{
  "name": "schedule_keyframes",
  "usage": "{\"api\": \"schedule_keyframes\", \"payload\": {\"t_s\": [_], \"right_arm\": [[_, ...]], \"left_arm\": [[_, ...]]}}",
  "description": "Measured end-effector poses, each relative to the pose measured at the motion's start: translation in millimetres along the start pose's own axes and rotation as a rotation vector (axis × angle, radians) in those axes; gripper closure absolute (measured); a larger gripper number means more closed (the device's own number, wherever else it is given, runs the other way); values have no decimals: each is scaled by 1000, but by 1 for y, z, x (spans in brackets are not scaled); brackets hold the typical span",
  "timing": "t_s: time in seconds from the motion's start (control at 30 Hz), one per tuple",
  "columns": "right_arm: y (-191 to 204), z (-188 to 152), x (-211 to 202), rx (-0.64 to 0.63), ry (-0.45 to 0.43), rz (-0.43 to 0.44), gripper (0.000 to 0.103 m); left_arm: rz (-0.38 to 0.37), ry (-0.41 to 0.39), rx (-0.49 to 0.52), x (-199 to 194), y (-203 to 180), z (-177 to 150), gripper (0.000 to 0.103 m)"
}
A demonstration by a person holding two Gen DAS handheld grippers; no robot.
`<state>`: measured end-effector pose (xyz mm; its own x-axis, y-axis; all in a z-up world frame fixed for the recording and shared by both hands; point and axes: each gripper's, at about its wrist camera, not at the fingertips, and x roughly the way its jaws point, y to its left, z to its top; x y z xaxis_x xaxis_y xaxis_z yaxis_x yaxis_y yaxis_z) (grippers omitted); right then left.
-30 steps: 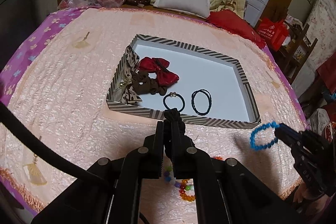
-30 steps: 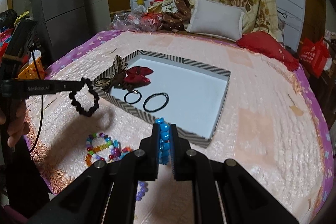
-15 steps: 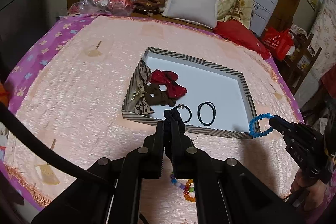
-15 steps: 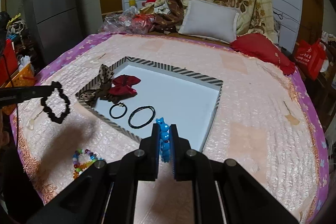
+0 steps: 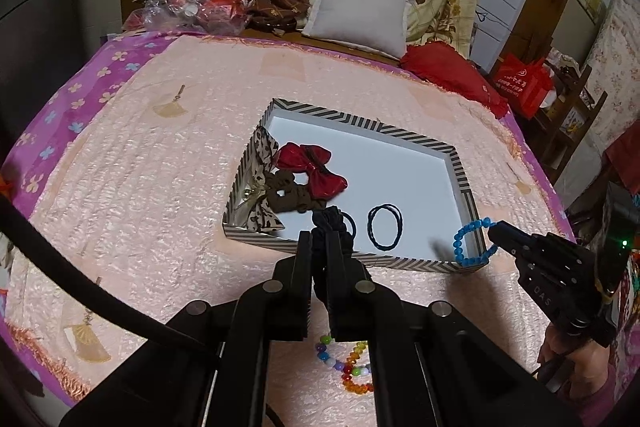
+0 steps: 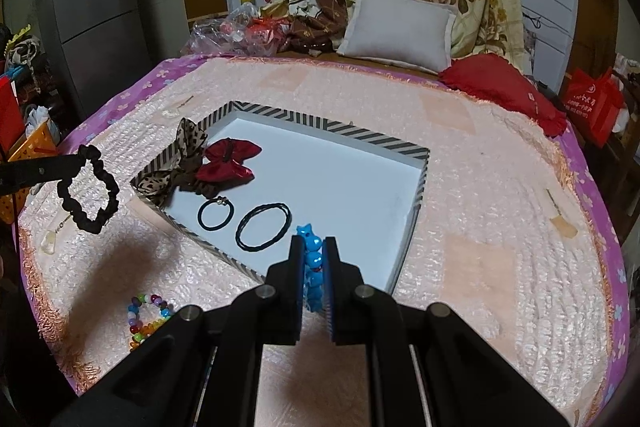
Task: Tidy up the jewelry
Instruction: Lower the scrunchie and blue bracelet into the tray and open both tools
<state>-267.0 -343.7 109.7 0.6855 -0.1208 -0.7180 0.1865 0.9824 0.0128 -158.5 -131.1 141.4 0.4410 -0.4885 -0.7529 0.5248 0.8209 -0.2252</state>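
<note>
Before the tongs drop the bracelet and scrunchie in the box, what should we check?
1. Right tongs pinching the blue bead bracelet: ok.
2. Left tongs pinching the black scrunchie: ok.
3. Bracelet over the striped box: ok, at its near corner.
4. Scrunchie over the box: not ok, hangs outside its left edge.
5. Bare white floor in the box: ok.
6. Rainbow bead bracelets put away: not ok.

Both tongs, left (image 5: 319, 247) and right (image 6: 312, 247), point downward with jaws clamped (each gripping something).
</note>
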Motion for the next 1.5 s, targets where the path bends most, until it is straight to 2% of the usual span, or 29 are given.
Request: {"api": "schedule_keyframes", "payload": {"t_s": [0.33,0.57,0.77,1.0,1.17,1.33,1.5], "right_arm": [[-3,7,7,5,0,-8,95],[-14,14,10,44,-5,16,95],[-23,17,16,73,5,43,95],[-21,17,39,102,45,128,95],[-20,13,63,116,97,169,95],[-36,7,96,143,165,90,95],[-37,2,107,133,199,47,94]], "left_arm": [[-16,7,3,12,-6,8,103],[-42,14,17,27,-14,36,103],[-79,51,9,64,-27,68,103],[-102,142,-44,131,-36,78,103],[-81,210,-29,173,-45,75,103],[-13,247,12,196,-50,73,103],[36,262,23,208,-44,71,102]]}}
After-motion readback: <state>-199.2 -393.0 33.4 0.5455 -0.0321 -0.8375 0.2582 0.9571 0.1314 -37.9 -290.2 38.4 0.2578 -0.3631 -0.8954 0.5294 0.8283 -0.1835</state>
